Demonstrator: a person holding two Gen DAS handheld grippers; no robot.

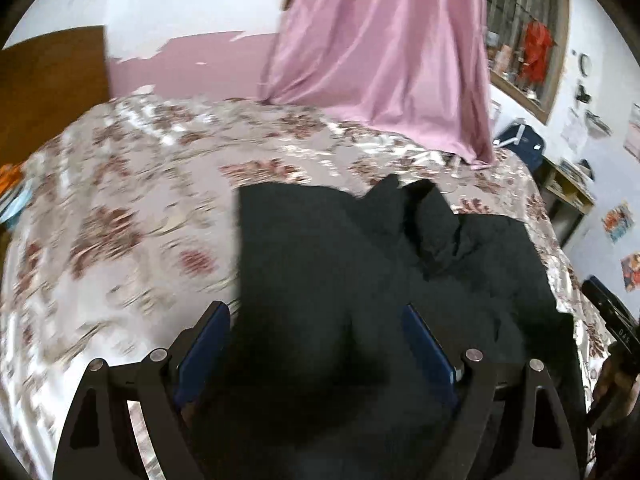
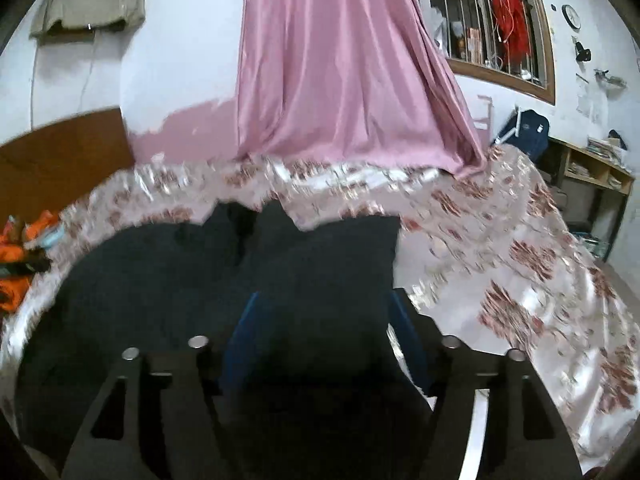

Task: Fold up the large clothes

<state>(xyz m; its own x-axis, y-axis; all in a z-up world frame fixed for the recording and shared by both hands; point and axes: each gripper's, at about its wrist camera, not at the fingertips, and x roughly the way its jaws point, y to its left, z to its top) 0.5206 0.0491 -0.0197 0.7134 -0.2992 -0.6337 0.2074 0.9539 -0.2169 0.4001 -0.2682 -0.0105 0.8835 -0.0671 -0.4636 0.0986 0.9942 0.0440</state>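
Note:
A large black garment (image 1: 360,248) lies spread on a bed with a floral satin cover (image 1: 140,184). Its far edge is bunched and crumpled. My left gripper (image 1: 318,316) is open, its blue pads (image 1: 424,344) standing wide apart over the garment's near left part. The same garment shows in the right wrist view (image 2: 312,264). My right gripper (image 2: 324,312) is open over the garment's near right edge, with cloth between its blue pads (image 2: 240,336). Both views are blurred by motion.
A pink curtain (image 2: 340,72) hangs onto the far side of the bed. Orange clothes (image 2: 16,248) lie at the bed's left end. A barred window (image 2: 492,28), a blue bag (image 2: 524,128) and a wooden shelf (image 2: 596,172) stand at the right.

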